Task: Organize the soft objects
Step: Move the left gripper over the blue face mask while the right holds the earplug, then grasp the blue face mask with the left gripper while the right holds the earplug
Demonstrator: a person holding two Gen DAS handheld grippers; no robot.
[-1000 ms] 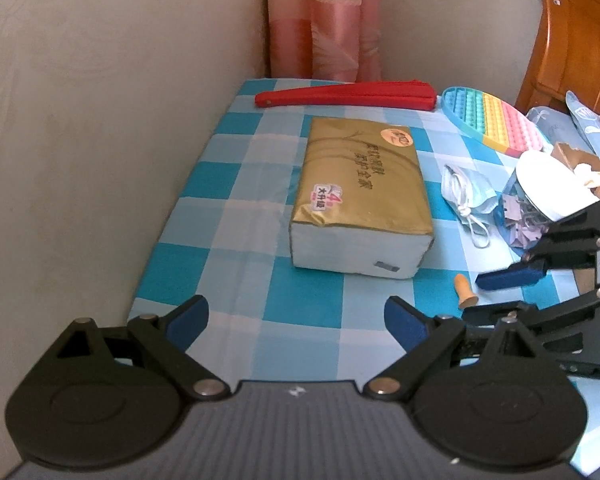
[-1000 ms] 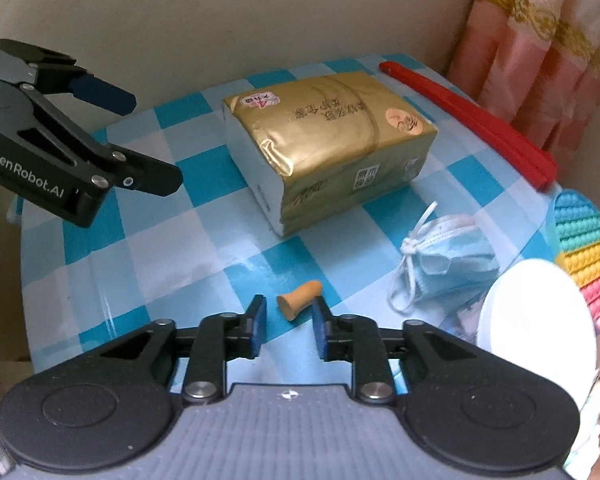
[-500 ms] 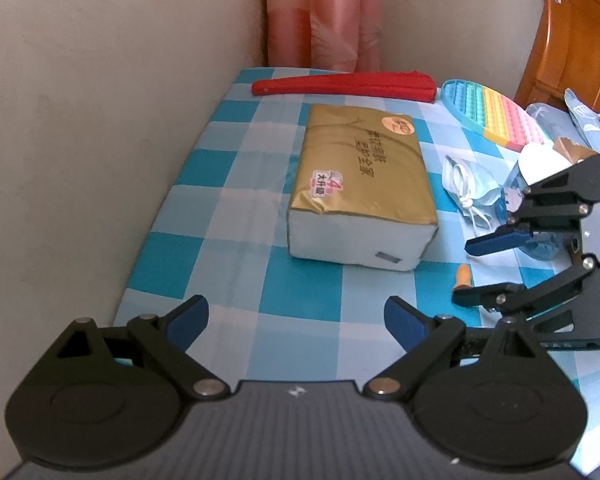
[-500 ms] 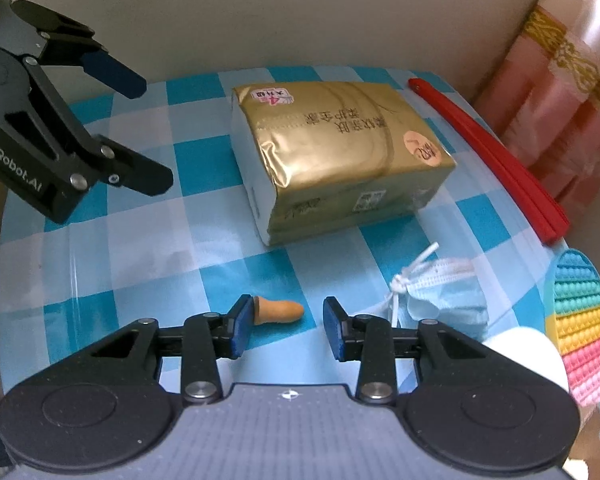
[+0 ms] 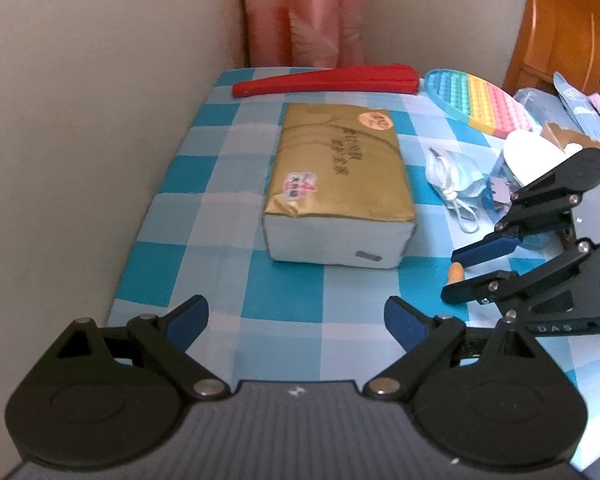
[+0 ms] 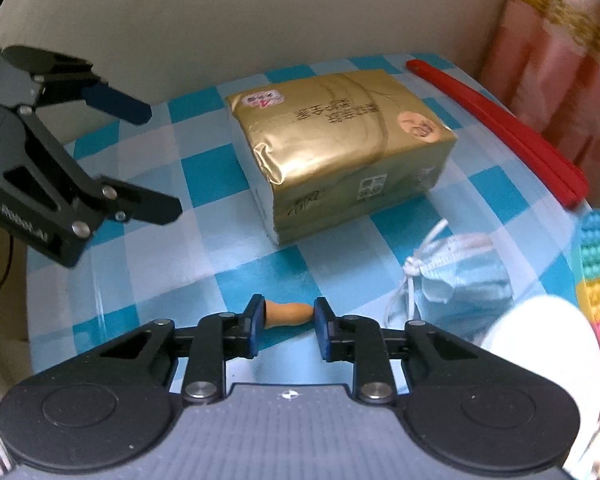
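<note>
A small orange foam earplug (image 6: pixel 287 313) lies crosswise between the fingers of my right gripper (image 6: pixel 286 326), which is shut on it end to end just above the checked cloth. It also shows in the left wrist view (image 5: pixel 455 273) between the right gripper's fingers (image 5: pixel 456 270). A gold tissue pack (image 5: pixel 338 182) lies mid-table, also in the right wrist view (image 6: pixel 340 144). A crumpled blue face mask (image 6: pixel 460 276) lies right of the earplug. My left gripper (image 5: pixel 296 318) is open and empty above the near cloth, and appears at the left of the right wrist view (image 6: pixel 156 156).
A red folded fan (image 5: pixel 324 82) lies at the table's far edge by the pink curtain. A rainbow pop-it toy (image 5: pixel 484 106), a white-lidded jar (image 6: pixel 540 344) and packets crowd the right side. A wall runs along the left. A wooden headboard (image 5: pixel 568 32) stands far right.
The right gripper's jaws have closed onto the two ends of the earplug, which now sits crosswise between them. The left gripper has drifted slightly back, still open.
</note>
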